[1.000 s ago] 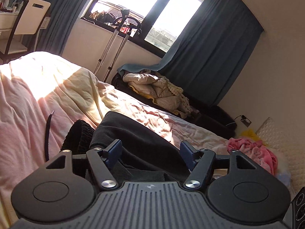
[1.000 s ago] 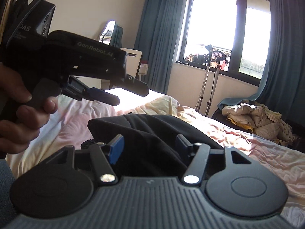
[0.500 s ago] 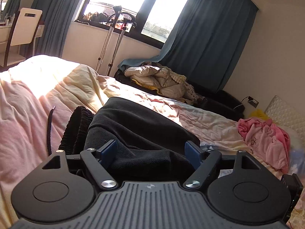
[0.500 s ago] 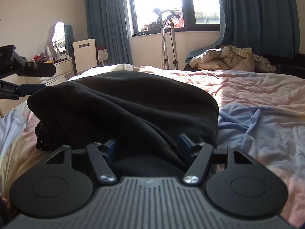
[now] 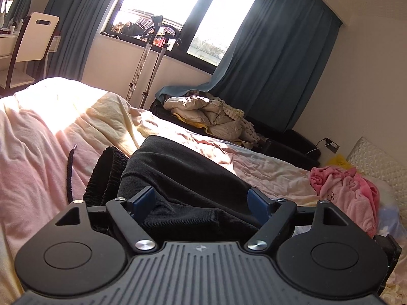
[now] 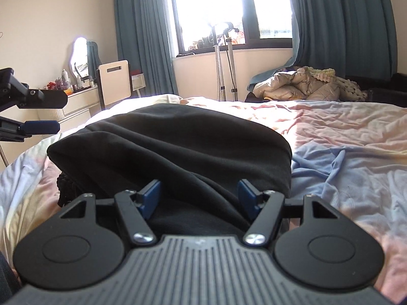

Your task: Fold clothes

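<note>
Left gripper (image 5: pixel 202 200) jaws wider than before, right gripper (image 6: pixel 199 195) lower; both spread, black garment (image 6: pixel 178 147) between, pink clothes (image 5: pixel 348 195) right.

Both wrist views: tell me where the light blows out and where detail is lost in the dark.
Left wrist view: the window is blown white and sun washes out the bedding; the black garment keeps little fold detail in shadow. Right wrist view: the window glares over the stand in front of it, the mirror flares, and the curtains bow with fisheye distortion.
</note>
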`<state>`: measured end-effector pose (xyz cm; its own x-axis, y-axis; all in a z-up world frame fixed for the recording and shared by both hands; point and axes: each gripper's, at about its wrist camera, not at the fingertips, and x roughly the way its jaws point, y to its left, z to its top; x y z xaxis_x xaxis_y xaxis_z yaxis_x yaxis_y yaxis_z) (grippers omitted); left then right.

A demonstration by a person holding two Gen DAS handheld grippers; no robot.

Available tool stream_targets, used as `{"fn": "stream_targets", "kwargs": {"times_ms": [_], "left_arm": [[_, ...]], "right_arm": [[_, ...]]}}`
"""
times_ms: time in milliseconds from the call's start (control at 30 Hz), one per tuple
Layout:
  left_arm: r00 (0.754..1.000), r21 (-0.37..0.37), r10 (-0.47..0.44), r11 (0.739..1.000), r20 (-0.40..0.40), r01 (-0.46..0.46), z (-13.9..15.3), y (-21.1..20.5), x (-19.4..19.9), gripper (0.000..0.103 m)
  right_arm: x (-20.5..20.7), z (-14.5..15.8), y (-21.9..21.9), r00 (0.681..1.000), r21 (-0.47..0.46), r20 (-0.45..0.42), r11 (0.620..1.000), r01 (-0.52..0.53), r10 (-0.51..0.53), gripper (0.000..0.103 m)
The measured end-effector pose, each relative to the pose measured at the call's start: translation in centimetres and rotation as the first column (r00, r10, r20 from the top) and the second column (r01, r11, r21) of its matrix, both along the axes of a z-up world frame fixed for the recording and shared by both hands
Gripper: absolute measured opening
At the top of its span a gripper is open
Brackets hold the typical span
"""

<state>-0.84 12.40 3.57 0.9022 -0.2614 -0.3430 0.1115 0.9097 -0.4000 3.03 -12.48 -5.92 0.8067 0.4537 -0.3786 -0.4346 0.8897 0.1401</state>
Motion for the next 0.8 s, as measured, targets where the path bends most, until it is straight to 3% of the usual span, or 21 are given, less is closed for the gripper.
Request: {"fn": "stream_targets", "kwargs": {"times_ms": [267,433,567,600,667,733,800], "left_arm": [[0.999,-0.074,-0.04,0.996,-0.019,0.038,-0.7,0.0,0.7,0.083],[0.99,-0.142,-0.135,0.982,-0.047,0.127,-1.7,-0.4,1.6,0.083],[0.978,-0.21,-0.198,0.961,-0.067,0.18,-2.6,-0.6,2.2,0.083],[0.976,-0.232,-0.204,0.956,-0.077,0.182,-2.9,-0.6,2.4,0.083],[0.975,-0.263,-0.202,0.949,-0.093,0.172,-3.4,-0.6,2.7,0.083],[0.972,-0.285,-0.212,0.942,-0.104,0.175,-3.7,-0.6,2.9,0.083],[0.963,-0.356,-0.247,0.914,-0.105,0.196,-4.5,-0.6,3.3,0.083]], "right_arm": [[0.5,0.1,0.6,0.999,-0.045,0.043,0.999,-0.026,0.028,0.071],[1.0,-0.8,1.5,0.998,-0.103,0.04,0.993,-0.049,0.054,0.071],[2.1,-1.3,1.2,0.999,-0.068,0.002,0.997,-0.043,0.043,0.069],[2.3,-1.3,1.2,0.999,-0.065,-0.017,0.996,-0.053,0.052,0.065],[2.7,-1.3,1.3,0.997,-0.063,-0.049,0.996,-0.07,0.067,0.028],[2.2,-0.7,1.3,0.999,-0.102,-0.001,0.994,-0.044,0.044,0.008],[1.7,0.2,0.9,0.999,-0.077,0.031,0.997,-0.022,0.025,0.008]]}}
